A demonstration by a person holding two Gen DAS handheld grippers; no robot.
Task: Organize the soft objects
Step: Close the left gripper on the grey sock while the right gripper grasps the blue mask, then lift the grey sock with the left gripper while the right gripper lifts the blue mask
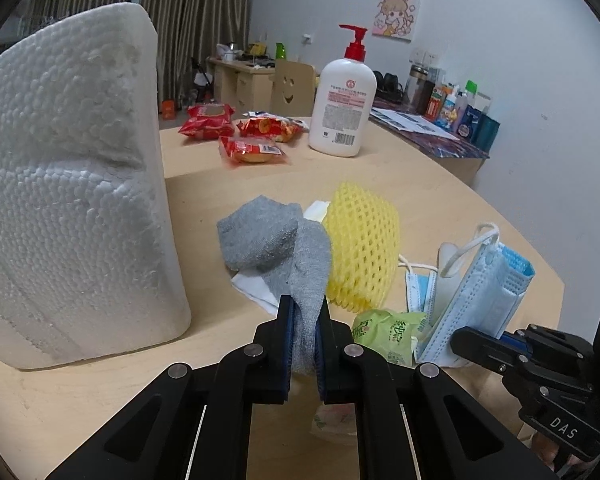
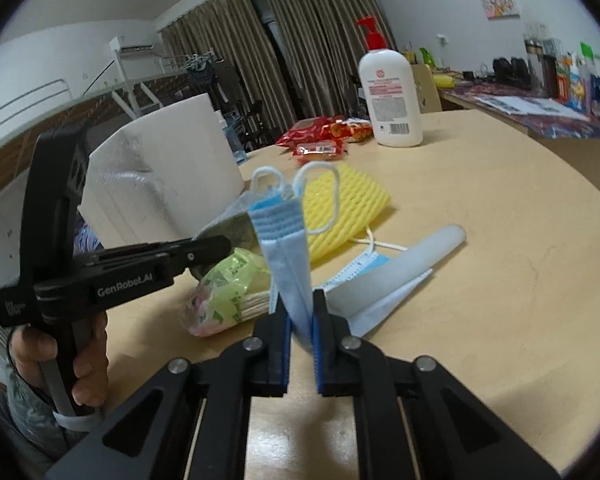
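Note:
My left gripper is shut on a grey sock, which it holds up above the table. My right gripper is shut on a folded blue face mask, held upright; the mask also shows in the left wrist view. A yellow foam net sleeve lies behind the sock and also shows in the right wrist view. A second blue mask and a translucent white tube lie on the table. A green tissue pack lies between the grippers.
A big white foam block stands at the left. A white lotion pump bottle and red snack packets sit farther back on the wooden table. A side counter carries several bottles.

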